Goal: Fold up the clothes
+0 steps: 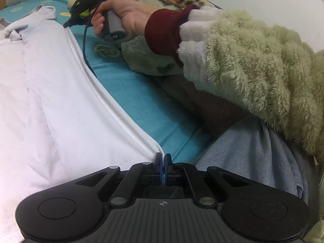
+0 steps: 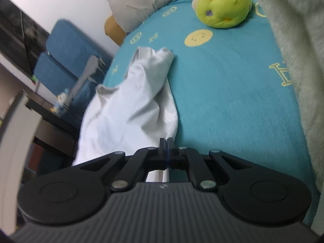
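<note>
- left gripper pinched tight on edge of white shirt, near bottom of left wrist view
- shirt spread flat over teal bedsheet, collar at far upper left
- person's right hand grips right gripper handle at the shirt's far edge; dark red cuff, fuzzy green sleeve
- right wrist view: right gripper jaws pressed together on the white shirt fabric, bunched and trailing off to the left
- beyond: green plush toy on the bedsheet, grey pillow at far end
</note>
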`<move>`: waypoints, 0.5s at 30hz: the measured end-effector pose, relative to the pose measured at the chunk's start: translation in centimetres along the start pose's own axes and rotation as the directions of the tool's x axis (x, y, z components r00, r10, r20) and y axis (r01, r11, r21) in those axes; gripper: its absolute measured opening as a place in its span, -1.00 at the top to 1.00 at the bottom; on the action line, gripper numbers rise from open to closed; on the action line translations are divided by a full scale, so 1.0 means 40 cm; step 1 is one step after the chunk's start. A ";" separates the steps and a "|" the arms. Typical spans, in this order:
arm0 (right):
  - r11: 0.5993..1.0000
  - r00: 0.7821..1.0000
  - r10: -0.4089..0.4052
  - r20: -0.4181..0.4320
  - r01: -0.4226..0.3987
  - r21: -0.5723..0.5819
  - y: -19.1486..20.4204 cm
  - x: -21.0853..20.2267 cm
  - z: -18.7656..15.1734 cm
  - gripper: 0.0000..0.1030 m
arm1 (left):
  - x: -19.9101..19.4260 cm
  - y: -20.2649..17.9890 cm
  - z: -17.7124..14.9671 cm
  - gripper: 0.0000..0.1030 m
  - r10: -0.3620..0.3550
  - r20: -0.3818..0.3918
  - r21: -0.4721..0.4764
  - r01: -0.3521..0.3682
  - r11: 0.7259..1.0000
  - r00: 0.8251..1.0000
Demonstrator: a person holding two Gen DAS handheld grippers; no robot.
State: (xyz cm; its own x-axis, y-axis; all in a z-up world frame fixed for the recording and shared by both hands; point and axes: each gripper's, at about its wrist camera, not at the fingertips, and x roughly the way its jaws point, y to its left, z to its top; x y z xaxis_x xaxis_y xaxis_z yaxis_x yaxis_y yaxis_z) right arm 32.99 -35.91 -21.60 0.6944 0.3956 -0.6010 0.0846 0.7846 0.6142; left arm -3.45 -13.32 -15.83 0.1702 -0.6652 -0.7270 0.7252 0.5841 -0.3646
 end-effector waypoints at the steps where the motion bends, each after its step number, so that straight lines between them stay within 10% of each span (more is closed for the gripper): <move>1: 1.000 1.000 -0.023 0.007 0.023 -0.017 0.007 0.003 -0.002 0.89 | -0.003 -0.001 0.003 0.76 0.001 0.005 -0.001 -0.001 1.000 1.000; 5: 0.998 0.999 -0.044 0.020 0.045 -0.040 0.021 0.003 -0.001 0.77 | -0.031 -0.015 0.014 -0.33 0.048 0.057 0.040 -0.050 0.998 0.997; 8: 0.993 0.995 -0.072 0.064 0.077 -0.086 0.046 -0.027 -0.011 -0.73 | -0.061 -0.003 0.031 -0.66 0.095 0.119 0.047 -0.101 0.994 0.988; 15: 0.978 0.982 -0.143 0.126 0.160 -0.132 0.118 -0.119 -0.067 -0.70 | -0.172 0.031 0.044 -0.89 0.162 0.253 0.020 -0.173 0.985 0.954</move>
State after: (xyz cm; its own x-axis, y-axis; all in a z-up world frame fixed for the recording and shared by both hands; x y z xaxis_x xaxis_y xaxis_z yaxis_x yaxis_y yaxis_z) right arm 28.17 -32.84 -17.21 0.7595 0.2160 -0.6136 0.0990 0.8939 0.4371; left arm -2.55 -8.85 -10.26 0.4490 -0.6574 -0.6052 0.6983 0.6807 -0.2214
